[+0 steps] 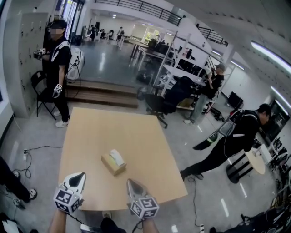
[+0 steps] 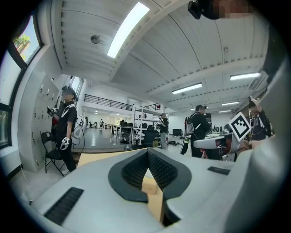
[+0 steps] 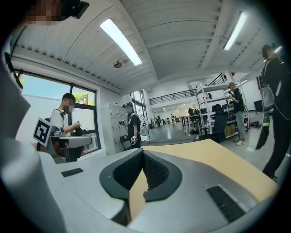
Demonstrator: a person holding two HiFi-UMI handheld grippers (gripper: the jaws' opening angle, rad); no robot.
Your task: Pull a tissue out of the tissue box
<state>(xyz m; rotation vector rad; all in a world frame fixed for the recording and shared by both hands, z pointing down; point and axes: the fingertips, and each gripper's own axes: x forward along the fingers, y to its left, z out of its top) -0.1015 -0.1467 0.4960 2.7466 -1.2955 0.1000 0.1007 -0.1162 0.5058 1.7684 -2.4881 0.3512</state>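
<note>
The tissue box (image 1: 113, 164) sits mid-desk (image 1: 150, 136), and its white tissue (image 1: 117, 157) stands up from the top, not yet pulled. The left gripper (image 1: 81, 175) at 8 o'clock and the right gripper (image 1: 131, 182) at 5 o'clock are near the box but not touching it. Both have jaws together and empty. Reaching, pinching and pulling all remain.

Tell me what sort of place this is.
Probably a large open lab or workshop. A plain wooden table stands on a grey floor, racks of workstations stand behind it, a railed mezzanine runs above, and a person wears a backpack rig.
</note>
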